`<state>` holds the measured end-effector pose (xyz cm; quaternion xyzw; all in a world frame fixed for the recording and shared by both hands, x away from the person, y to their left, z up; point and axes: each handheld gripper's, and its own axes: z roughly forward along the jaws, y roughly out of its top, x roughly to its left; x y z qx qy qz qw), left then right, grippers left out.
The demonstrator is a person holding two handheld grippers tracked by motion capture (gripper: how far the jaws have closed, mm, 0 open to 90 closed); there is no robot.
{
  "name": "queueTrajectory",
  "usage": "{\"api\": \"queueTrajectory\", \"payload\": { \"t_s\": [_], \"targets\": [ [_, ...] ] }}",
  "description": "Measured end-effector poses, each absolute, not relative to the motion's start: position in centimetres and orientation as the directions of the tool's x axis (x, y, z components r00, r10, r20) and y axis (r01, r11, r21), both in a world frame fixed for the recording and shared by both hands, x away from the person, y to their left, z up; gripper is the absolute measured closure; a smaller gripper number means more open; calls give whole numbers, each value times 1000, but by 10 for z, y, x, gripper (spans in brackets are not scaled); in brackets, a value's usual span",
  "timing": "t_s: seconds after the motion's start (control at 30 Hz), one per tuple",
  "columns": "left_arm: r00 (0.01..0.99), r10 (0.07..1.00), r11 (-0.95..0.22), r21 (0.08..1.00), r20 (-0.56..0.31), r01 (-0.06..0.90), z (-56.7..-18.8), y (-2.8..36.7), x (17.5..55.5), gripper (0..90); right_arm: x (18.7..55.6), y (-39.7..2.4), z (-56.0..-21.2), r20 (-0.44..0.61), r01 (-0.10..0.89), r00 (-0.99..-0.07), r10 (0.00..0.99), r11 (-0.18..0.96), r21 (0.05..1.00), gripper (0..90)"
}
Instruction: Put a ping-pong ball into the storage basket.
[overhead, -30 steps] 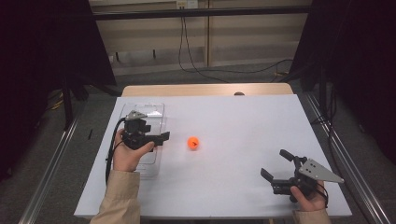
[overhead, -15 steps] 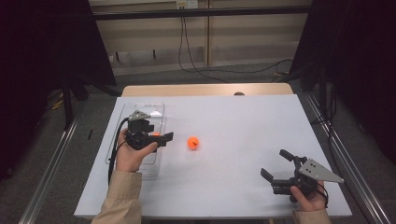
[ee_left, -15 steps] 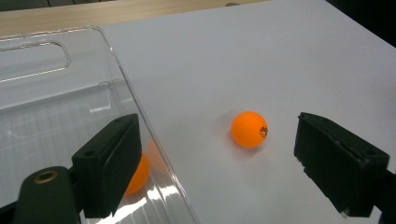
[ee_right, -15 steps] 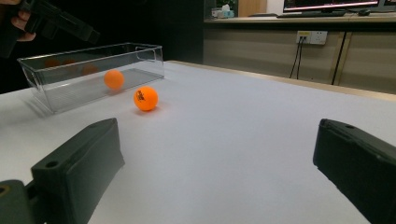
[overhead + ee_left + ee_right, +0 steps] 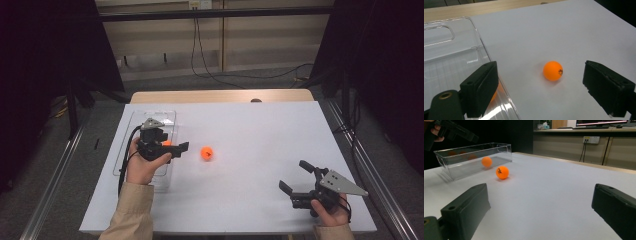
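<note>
Tongs of left hand (image 5: 541, 87), just spread wide and empty, face the orange ball (image 5: 552, 70) on the table (image 5: 250, 125) beside the clear bin (image 5: 131, 145); we straddle its middle before closing. Right tongs (image 5: 296, 176) rest apart.

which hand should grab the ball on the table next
Left, probably. The left gripper hangs open beside the ball, right next to the bin. The right gripper sits far off at the table's near right corner.
</note>
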<state>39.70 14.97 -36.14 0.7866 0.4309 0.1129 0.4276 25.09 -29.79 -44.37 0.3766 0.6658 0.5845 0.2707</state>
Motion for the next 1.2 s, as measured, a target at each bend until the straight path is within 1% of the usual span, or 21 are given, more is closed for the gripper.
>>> {"api": "queueTrajectory", "payload": {
  "t_s": [0.5,0.87,1.2],
  "targets": [
    [625,760,-280,777,-179,564,-360,142,396,114,251,-298,-444,79,186,-570,818,34,982,7],
    [637,747,-276,782,-191,558,-362,136,395,96,251,-298,-444,77,185,-572,817,36,982,7],
    [656,730,-297,776,-191,556,-365,128,396,89,251,-298,-444,79,187,-570,818,35,982,7]
  ]
}}
